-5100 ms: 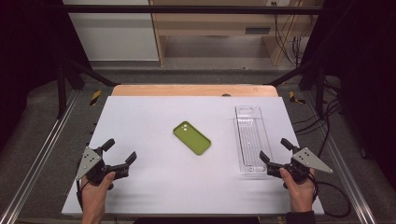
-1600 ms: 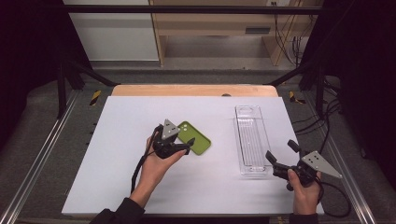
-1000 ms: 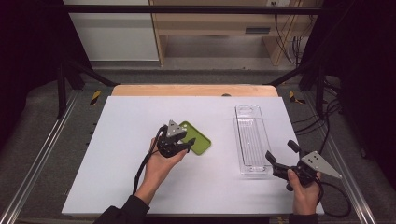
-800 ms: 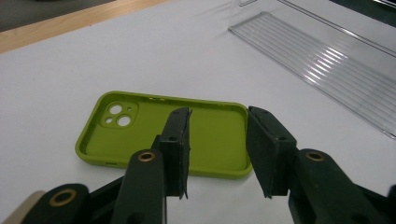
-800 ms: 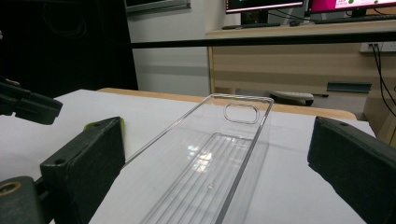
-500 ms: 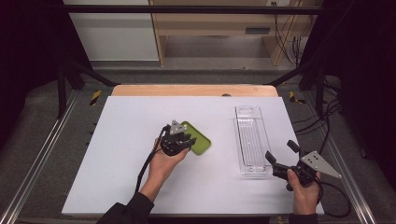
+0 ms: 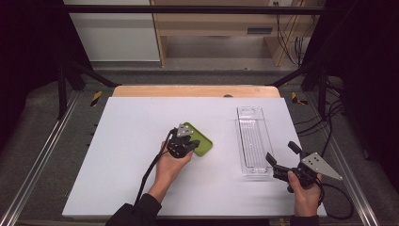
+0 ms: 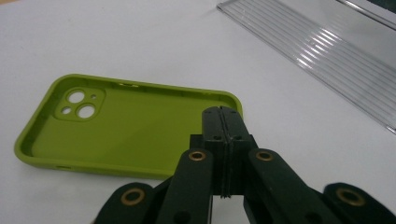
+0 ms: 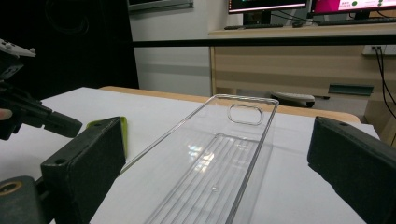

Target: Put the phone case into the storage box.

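A lime-green phone case (image 7: 204, 144) lies hollow side up near the middle of the white table (image 7: 131, 122), its camera cut-out (image 8: 77, 103) at the far left in the left gripper view. My left gripper (image 7: 192, 144) sits low over the case's near left part. Its jaws are pressed flat together (image 8: 222, 113) at the case's (image 8: 130, 126) right-hand rim, with nothing visible between them. My right gripper (image 7: 282, 153) is held at the front right with its jaws wide apart (image 9: 219, 156), just short of the near end of a clear plastic tray (image 7: 252, 139).
The clear tray (image 9: 219, 172) is long and ribbed and runs away from me, right of the case. A wooden strip (image 7: 197, 91) borders the table's far edge, with metal rails along both sides. Cables trail from both grippers. Shelving and monitors (image 9: 289, 5) stand beyond the table.
The left hand came from the front left corner to the green case, and its jaws went from open to shut. Over the last second it crept slightly right. The right gripper barely moved.
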Tool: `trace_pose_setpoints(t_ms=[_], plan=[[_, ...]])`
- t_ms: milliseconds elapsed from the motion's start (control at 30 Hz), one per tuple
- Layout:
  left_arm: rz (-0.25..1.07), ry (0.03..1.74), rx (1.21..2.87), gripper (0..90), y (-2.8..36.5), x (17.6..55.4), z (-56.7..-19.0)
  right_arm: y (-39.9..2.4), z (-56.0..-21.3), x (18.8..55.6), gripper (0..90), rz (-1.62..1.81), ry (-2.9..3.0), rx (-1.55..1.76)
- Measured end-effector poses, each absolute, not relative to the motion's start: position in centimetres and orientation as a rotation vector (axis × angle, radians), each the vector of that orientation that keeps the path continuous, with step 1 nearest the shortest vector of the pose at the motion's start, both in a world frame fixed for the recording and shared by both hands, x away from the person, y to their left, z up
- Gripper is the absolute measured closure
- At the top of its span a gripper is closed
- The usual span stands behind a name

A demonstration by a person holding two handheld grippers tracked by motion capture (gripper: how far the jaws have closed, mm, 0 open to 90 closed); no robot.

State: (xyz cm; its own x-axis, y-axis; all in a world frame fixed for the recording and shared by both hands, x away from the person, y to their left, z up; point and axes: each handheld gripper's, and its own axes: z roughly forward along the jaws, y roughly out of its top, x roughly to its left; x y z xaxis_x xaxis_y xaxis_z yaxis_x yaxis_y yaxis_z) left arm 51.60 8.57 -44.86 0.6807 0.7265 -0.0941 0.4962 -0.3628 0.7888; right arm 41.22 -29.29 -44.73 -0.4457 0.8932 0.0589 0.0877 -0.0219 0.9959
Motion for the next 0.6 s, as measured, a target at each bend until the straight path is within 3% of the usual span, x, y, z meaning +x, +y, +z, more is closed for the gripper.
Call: trace_pose_setpoints(t_ms=[600], plan=[[0.324,0.980,2.083,90.0,7.0,52.0,-47.3,-28.9,-44.6,41.0,4.3,1.527,1.594,1.024]])
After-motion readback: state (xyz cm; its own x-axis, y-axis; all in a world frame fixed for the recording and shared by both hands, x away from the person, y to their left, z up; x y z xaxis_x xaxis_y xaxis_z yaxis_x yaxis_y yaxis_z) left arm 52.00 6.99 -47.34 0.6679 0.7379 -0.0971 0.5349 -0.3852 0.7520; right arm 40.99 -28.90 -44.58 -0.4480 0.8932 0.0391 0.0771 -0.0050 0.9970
